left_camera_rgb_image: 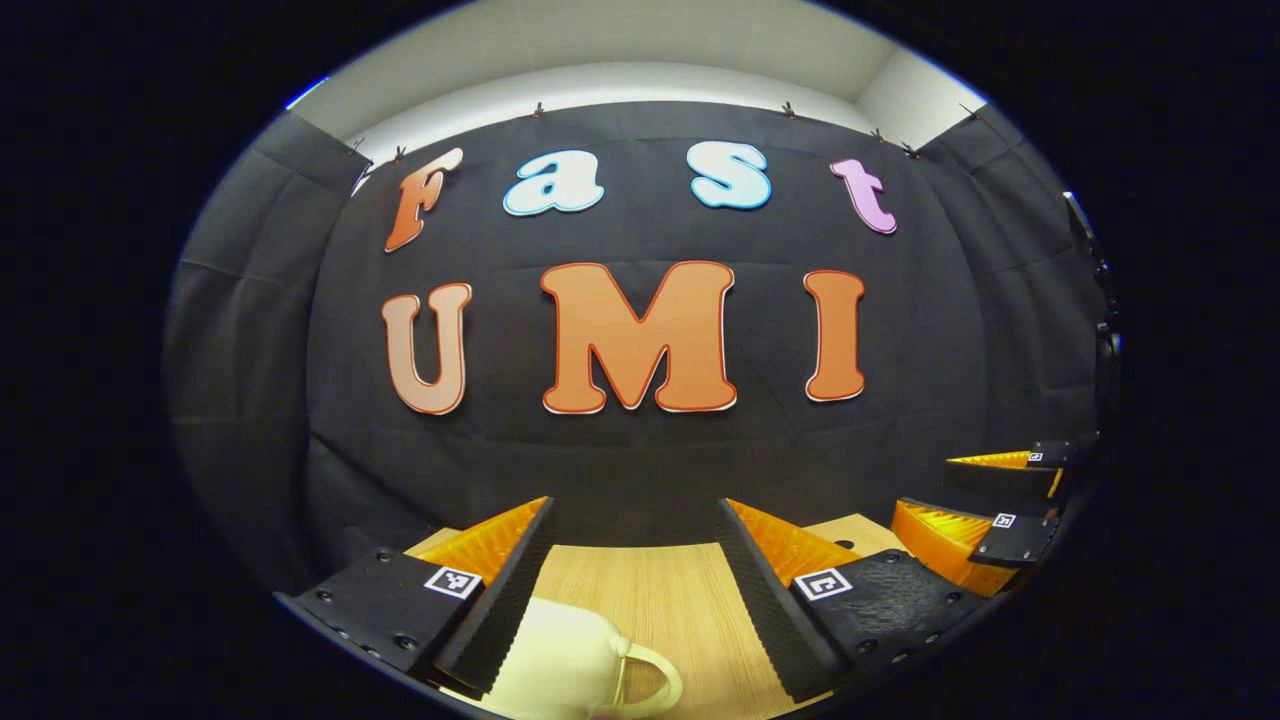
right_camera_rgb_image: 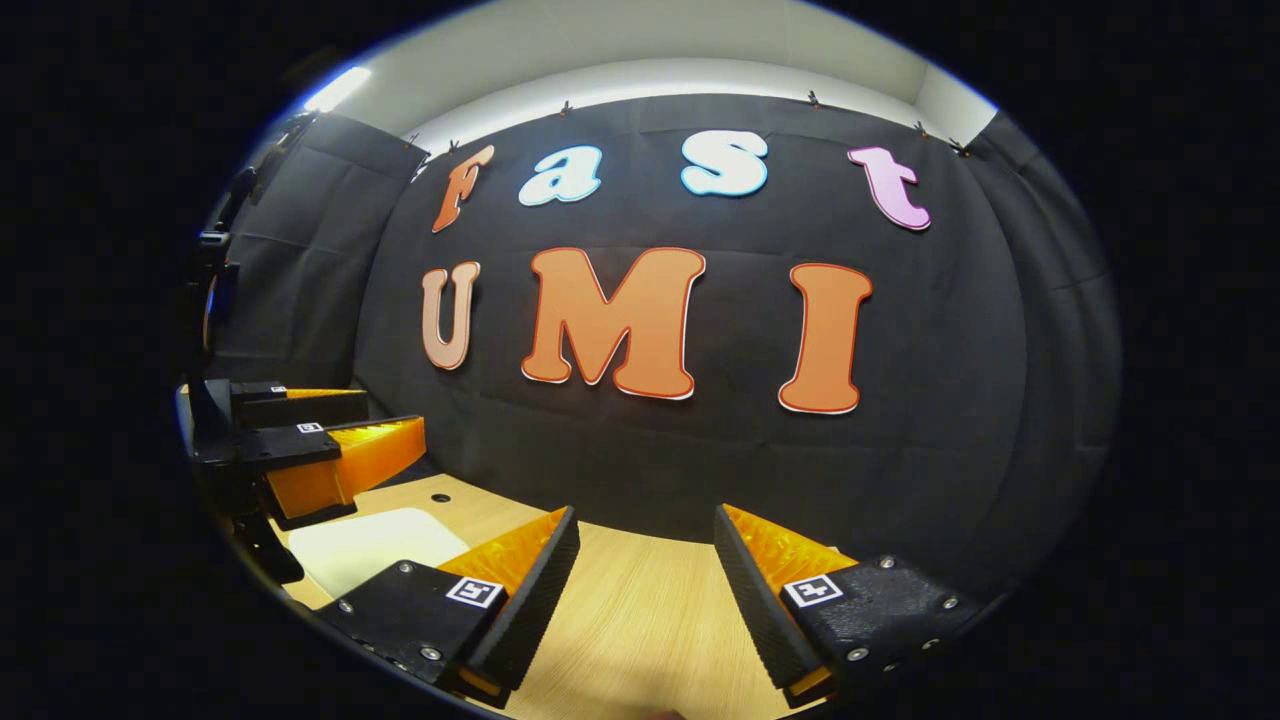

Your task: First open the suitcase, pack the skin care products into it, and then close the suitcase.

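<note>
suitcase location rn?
In the left gripper view, the cream suitcase lies closed on the wooden table, low and left of centre, directly under the open left claw, handle pointing right.

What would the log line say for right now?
left gripper: open, above cream suitcase | right gripper: open, holding nothing | suitcase: closed | table: wooden | stage: before opening

text: none legible | gripper (left_camera_rgb_image: 634, 585) finger tags: coded squares, no readable characters
</note>
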